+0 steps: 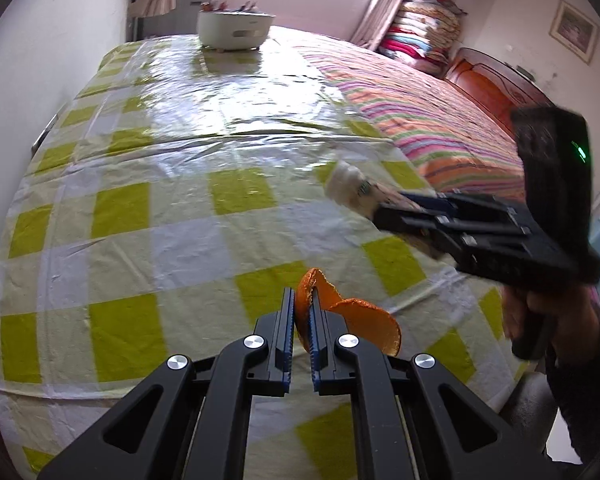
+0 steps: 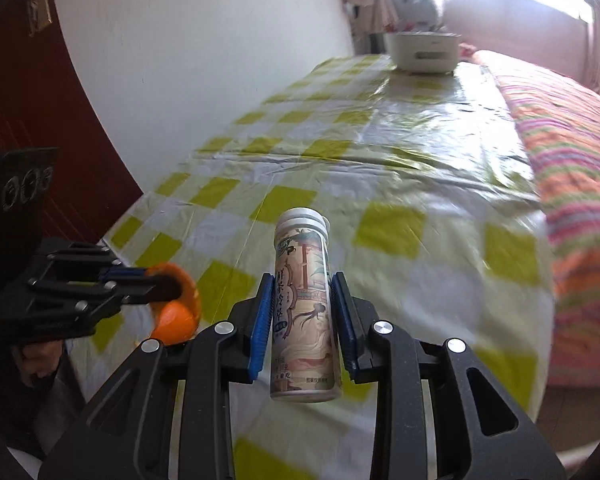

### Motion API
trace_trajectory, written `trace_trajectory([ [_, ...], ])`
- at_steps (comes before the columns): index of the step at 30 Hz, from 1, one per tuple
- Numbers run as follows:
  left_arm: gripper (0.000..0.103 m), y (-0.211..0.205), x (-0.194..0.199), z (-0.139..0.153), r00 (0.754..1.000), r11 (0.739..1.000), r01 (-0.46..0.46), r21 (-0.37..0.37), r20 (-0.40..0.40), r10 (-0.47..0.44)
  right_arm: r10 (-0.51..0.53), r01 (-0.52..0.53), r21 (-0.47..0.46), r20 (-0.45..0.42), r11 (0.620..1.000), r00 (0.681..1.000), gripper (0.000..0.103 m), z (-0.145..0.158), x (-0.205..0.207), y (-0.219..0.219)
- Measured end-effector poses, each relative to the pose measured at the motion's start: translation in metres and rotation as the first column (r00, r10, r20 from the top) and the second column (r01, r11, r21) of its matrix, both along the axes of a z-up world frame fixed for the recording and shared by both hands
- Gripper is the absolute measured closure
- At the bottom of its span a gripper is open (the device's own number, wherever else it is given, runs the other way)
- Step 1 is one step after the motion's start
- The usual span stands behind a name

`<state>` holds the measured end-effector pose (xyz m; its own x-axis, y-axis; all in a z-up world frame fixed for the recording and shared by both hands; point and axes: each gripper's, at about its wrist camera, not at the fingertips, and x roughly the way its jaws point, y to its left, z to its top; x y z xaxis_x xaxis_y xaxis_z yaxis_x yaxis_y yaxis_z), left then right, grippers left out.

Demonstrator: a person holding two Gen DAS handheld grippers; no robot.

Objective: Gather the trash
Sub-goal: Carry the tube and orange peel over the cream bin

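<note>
Progress: both trash items lifted off desk point(image 1: 140, 216), neither yet deposited; no bin identifiable. White tub point(image 1: 234, 28) at desk's far end, purpose unclear.
Left gripper point(image 1: 302, 320): jaws nearly together, clamped on orange peel point(image 1: 364, 320), held above checked cloth.
Right gripper point(image 2: 302, 316): jaws clamped on printed tube point(image 2: 302, 304), white cap forward, clear of desk.
Remaining, judged: carry both to disposal, release.

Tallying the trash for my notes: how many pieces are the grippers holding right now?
2. An orange peel is pinched in the left gripper, and a printed tube with a white cap is clamped in the right gripper. More may lie out of view.
</note>
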<state>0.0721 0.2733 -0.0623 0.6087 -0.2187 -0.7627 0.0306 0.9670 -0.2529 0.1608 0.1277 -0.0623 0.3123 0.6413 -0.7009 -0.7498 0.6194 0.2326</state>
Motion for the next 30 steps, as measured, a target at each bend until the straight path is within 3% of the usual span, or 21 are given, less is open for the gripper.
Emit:
trace_trajectory([
  [5, 0.096, -0.028, -0.006, 0.011, 0.998, 0.998, 0.058, 0.004, 0.031, -0.058, -0.104, 0.102, 0.095, 0.014, 0.990, 0.994, 0.074, 0.003, -0.030, -0.051],
  [14, 0.096, -0.080, 0.000, 0.023, 0.985, 0.987, 0.160, -0.009, 0.066, -0.159, -0.281, 0.270, 0.148, 0.063, 0.951, 0.958, 0.074, 0.009, -0.057, -0.122],
  [24, 0.096, -0.138, 0.010, 0.027, 0.965, 0.967, 0.253, -0.007, 0.075, -0.252, -0.425, 0.403, 0.187, 0.099, 0.896, 0.900, 0.074, 0.009, -0.080, -0.169],
  [30, 0.096, -0.168, 0.020, 0.030, 0.954, 0.957, 0.291, -0.018, 0.083, -0.288, -0.526, 0.491, 0.242, 0.104, 0.837, 0.844, 0.074, 0.015, -0.085, -0.203],
])
